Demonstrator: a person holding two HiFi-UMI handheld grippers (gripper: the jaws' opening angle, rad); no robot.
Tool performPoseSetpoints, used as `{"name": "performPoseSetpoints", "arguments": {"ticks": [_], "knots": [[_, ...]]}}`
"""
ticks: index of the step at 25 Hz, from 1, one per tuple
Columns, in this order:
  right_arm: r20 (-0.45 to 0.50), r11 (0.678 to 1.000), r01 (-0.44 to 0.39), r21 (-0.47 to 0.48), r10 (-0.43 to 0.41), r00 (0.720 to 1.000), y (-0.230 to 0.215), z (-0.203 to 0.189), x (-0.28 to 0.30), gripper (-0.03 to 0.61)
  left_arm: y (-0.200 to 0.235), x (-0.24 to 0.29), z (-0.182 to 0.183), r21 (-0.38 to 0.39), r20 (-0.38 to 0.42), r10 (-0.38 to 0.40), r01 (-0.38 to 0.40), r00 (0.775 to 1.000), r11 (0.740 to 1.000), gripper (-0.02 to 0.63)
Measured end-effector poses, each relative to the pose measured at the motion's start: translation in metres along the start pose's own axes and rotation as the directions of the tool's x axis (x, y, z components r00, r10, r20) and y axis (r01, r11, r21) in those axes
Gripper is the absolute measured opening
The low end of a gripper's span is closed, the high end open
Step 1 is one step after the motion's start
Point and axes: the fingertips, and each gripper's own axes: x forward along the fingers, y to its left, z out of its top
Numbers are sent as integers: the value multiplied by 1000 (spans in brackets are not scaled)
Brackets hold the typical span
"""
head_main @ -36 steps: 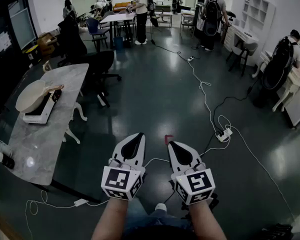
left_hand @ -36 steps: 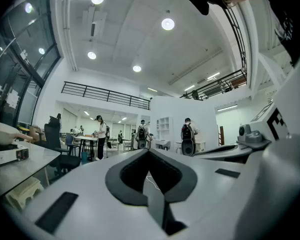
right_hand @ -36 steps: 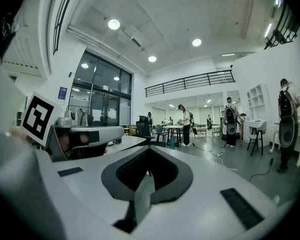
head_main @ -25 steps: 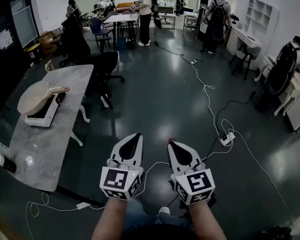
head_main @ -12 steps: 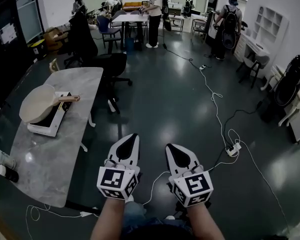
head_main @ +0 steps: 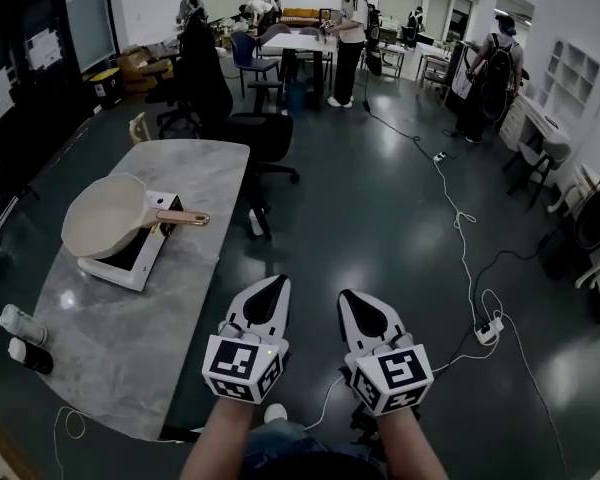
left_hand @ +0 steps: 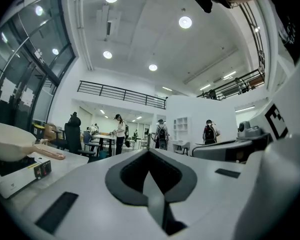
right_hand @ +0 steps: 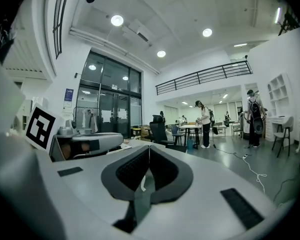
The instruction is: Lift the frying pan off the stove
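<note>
We see the frying pan (head_main: 105, 216) on the stove (head_main: 127, 261) by the tabletop's (head_main: 120, 358) left edge, handle pointing across toward its right edge. Left tongs (head_main: 274, 286) and right tongs (head_main: 349, 298) are closed, empty.

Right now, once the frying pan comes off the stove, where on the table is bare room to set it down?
The near half of the marble table, from the stove to its edge, is bare. So is the far end, between the frying pan and the office chair. Crowded: the left edge, with two small containers.
</note>
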Motion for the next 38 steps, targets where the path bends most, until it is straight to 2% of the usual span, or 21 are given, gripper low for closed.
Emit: {"name": "performPoseSetpoints", "arguments": {"ticks": [7, 12, 15, 20, 24, 32, 33, 35, 38], "knots": [[-18, 995, -103, 2, 103, 994, 54, 2, 64, 26, 79, -21, 1, -23, -14, 93, -93, 996, 995, 11], [-40, 979, -204, 5, 204, 978, 88, -3, 92, 26, 125, -39, -6, -26, -27, 191, -192, 981, 981, 11], [-27, 961, -277, 3, 277, 961, 98, -1, 109, 26, 148, -44, -11, -39, -30, 252, -253, 967, 967, 11], [11, 915, -403, -1, 403, 915, 106, 13, 149, 26, 184, -40, -13, -52, -42, 348, -350, 937, 935, 11], [7, 868, -496, -17, 496, 868, 113, 22, 195, 26, 223, -38, -11, -79, -23, 458, -458, 889, 885, 11], [-26, 768, -640, -10, 640, 768, 122, 31, 265, 26, 280, -37, -19, -241, -67, 608, -604, 791, 759, 14], [-28, 752, -659, -12, 659, 752, 125, 31, 272, 26, 285, -37, -20, -269, -70, 614, -607, 786, 747, 27], [-35, 717, -697, -11, 696, 717, 130, 29, 283, 26, 291, -40, -23, -332, -75, 623, -608, 779, 721, 126], [-58, 663, -748, 13, 748, 662, 139, 25, 293, 26, 294, -50, -28, -400, -90, 666, -639, 741, 657, 178]]}}
